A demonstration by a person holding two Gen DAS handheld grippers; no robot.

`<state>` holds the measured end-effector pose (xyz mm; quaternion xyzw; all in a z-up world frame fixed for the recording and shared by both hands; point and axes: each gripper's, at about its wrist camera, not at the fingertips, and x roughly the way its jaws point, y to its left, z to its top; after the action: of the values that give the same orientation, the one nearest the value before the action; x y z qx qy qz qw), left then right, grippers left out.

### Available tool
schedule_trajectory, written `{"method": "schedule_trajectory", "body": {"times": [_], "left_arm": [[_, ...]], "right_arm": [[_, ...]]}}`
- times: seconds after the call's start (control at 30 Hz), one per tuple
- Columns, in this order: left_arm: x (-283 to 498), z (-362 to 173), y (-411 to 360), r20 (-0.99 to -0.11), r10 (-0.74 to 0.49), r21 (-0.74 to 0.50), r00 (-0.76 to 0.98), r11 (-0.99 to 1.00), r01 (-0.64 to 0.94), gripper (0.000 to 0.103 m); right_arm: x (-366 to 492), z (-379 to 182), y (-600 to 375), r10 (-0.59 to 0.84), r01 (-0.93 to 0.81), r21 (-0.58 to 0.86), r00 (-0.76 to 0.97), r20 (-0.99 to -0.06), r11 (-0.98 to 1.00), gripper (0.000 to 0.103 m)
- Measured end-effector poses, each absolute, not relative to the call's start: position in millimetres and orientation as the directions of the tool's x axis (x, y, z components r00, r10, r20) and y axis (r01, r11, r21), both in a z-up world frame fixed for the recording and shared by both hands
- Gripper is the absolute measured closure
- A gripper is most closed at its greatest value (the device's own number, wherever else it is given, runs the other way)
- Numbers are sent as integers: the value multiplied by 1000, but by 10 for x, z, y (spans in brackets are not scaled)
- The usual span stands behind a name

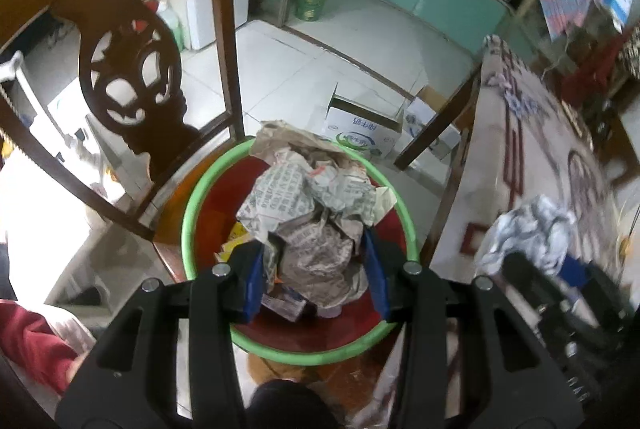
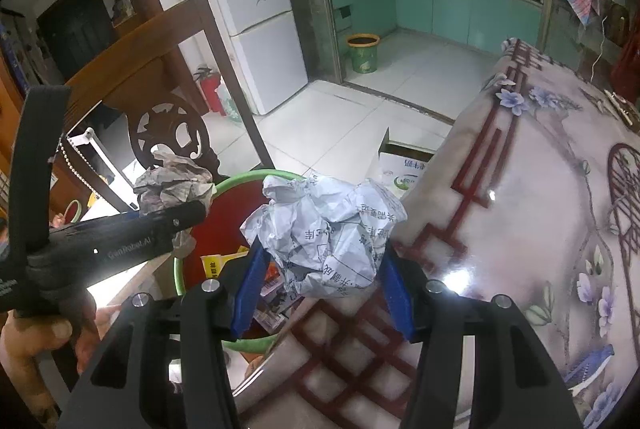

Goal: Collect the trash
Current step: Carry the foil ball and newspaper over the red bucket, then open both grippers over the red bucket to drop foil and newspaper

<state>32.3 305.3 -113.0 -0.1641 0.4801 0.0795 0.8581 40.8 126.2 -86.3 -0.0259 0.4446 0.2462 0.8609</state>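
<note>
A red bin with a green rim (image 1: 192,205) stands beside the table, holding some wrappers. My left gripper (image 1: 316,265) hangs right over it, shut on a crumpled grey newspaper wad (image 1: 312,205). In the right wrist view that same wad (image 2: 176,185) shows at the tip of the left gripper, above the bin's rim (image 2: 240,177). My right gripper (image 2: 324,277) is shut on a crumpled white printed paper ball (image 2: 328,229), held over the table's edge next to the bin. The right gripper also appears blurred at the right of the left wrist view, with the paper ball (image 1: 528,233) in it.
A carved wooden chair (image 1: 132,85) stands behind the bin. The table has a flowered cloth (image 2: 540,213). An open cardboard box (image 1: 360,129) lies on the tiled floor beyond the bin. A white fridge (image 2: 256,9) and a green bucket (image 2: 362,53) stand farther back.
</note>
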Motion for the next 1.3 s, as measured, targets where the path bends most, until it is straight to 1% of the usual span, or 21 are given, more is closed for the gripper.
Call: {"method": "schedule_trajectory", "body": {"times": [0.2,0.53,0.67,0.8,0.93,1.13,1.17,1.2,1.23,1.3], "left_arm": [[333,-1137,3003,-855,-16,-185,518,943,-276,63],[279,-1170,3138,-857,-26,-209,515,930,-301,63],[259,-1161,3156,-854,-19,-204,520,931,-302,63],[263,-1168,3188,-856,-19,-207,517,928,-310,63],[257,-1156,3194,-854,-12,-203,519,928,-313,63],[262,-1154,3202,-858,-7,-196,514,928,-316,61],[262,-1150,3216,-859,-2,-192,511,928,-319,58],[259,-1145,3231,-860,4,-187,510,928,-323,53],[256,-1131,3246,-859,12,-182,512,927,-328,50],[252,-1105,3266,-854,28,-174,519,925,-337,36]], "right_arm": [[368,-834,1356,387,-478,128,495,-778,869,50],[403,-835,1387,384,-472,134,487,-784,871,50],[391,-832,1447,381,-487,115,492,-783,866,50],[407,-885,1519,383,-502,114,474,-793,857,50],[422,-996,1600,379,-533,115,419,-825,839,50],[435,-1017,1600,381,-522,118,432,-817,845,49],[439,-1002,1607,387,-525,120,436,-812,843,38],[441,-988,1606,388,-526,117,441,-809,842,29],[433,-962,1601,383,-521,105,460,-802,847,18],[404,-906,1570,379,-513,90,494,-783,854,16]]}}
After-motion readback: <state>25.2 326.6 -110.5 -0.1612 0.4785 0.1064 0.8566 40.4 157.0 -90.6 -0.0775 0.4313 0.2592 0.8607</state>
